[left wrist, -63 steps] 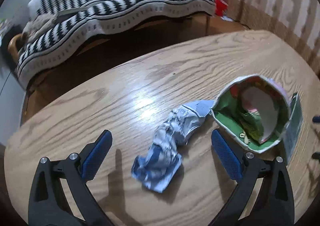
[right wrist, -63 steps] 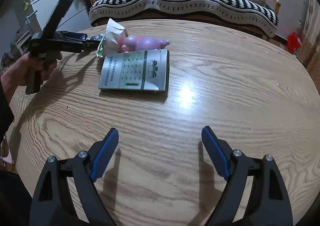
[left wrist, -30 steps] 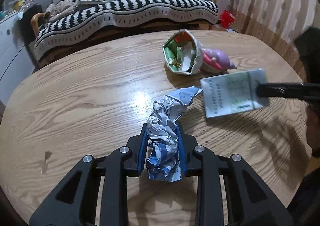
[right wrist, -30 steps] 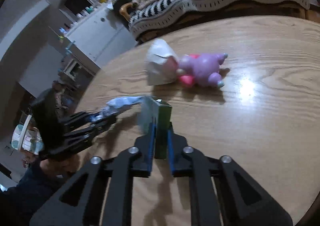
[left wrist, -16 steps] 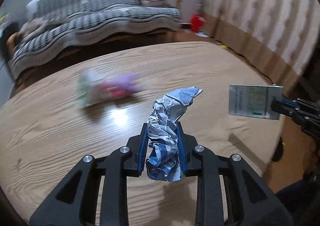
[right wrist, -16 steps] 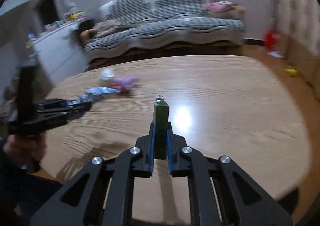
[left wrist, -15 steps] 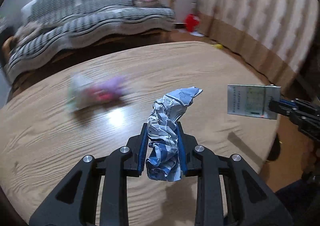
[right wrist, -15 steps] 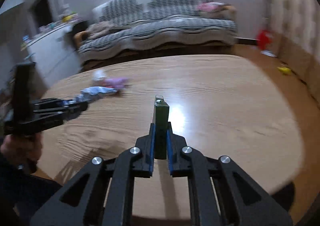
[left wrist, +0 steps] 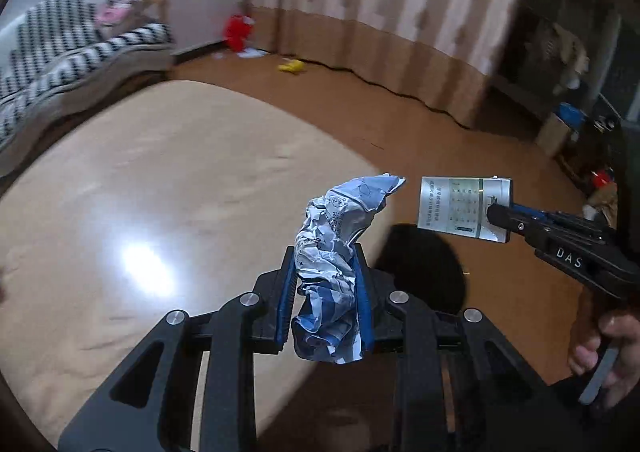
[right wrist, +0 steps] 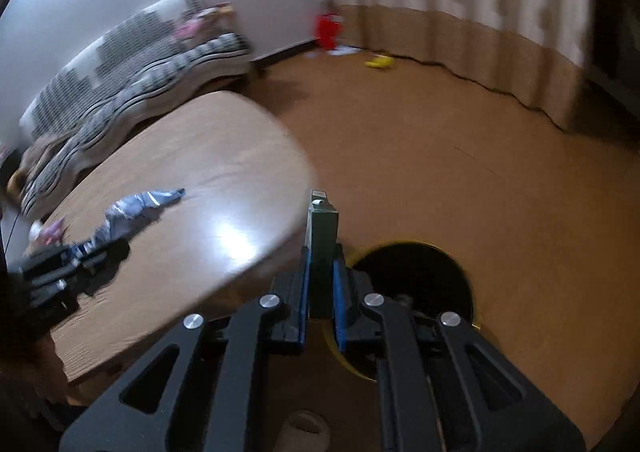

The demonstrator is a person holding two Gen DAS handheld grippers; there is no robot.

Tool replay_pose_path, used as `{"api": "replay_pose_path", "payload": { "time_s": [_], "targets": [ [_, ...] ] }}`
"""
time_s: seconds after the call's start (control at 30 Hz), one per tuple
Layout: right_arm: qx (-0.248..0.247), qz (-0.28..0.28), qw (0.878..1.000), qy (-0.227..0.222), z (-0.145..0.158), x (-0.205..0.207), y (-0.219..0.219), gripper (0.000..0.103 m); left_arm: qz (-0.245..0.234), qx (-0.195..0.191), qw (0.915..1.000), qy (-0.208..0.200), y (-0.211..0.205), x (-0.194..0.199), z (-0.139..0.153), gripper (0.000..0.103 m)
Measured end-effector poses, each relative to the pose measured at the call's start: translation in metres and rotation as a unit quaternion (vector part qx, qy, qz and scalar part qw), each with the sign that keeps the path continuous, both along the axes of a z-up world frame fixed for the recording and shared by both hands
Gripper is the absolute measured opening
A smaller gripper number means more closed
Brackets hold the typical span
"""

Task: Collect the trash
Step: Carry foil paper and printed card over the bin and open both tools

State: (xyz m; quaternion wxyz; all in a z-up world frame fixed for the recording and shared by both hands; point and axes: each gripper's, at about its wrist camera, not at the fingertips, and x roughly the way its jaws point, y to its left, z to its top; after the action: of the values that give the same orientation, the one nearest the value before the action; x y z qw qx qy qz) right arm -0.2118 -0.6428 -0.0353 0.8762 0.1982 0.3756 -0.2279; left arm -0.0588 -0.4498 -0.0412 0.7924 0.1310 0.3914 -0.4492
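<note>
Left wrist view: the crumpled blue and white wrapper [left wrist: 334, 264] is sitting between the blue pads of the left gripper [left wrist: 325, 300]. The pads are squeezing its lower half from both sides. The wrapper is long and thin, and it is running straight out along the fingers. Its loose top end is pointing up and a little to the right, away from the camera. It is hanging in the air over the edge of the wooden table [left wrist: 140, 212].

Just to its right, the flat green and silver packet [left wrist: 460, 208] is sticking out of the right gripper [left wrist: 494, 214]. Its wide printed face is turned to this camera. A hand [left wrist: 604, 348] is holding that gripper's handle.

Right wrist view: the right gripper [right wrist: 320, 292] is pinching the packet [right wrist: 322, 248] tight by its thin sides. The packet is standing on edge here, with its long side pointing forward. It is over the brown floor [right wrist: 480, 172], just past the table [right wrist: 200, 188]. A round black bin with a yellow rim [right wrist: 416, 272] is right under it. The striped sofa [right wrist: 132, 64] is far back by the wall.
</note>
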Motion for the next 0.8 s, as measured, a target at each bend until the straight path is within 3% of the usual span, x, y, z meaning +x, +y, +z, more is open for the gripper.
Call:
{"api": "replay_pose_path", "payload": {
  "time_s": [0.17,0.3,0.47,0.8],
  "targets": [
    [0.024,-0.064,0.997,0.018,-0.021,-0.041,-0.048,0.011,-0.056,0.013,0.9982,0.020,-0.067,-0.038,-0.031,0.026],
    [0.047,-0.084,0.995,0.032,-0.039,-0.059,-0.075,0.011,-0.075,0.028,0.9963,0.031,-0.095,-0.045,-0.052,0.026],
    [0.061,-0.087,0.993,0.043,-0.051,-0.058,-0.087,0.011,-0.078,0.040,0.9948,0.051,-0.123,-0.031,-0.073,0.026],
    [0.069,-0.092,0.992,0.056,-0.058,-0.043,-0.088,0.011,-0.097,0.050,0.9920,0.063,-0.144,-0.025,-0.087,0.027]
  ]
}}
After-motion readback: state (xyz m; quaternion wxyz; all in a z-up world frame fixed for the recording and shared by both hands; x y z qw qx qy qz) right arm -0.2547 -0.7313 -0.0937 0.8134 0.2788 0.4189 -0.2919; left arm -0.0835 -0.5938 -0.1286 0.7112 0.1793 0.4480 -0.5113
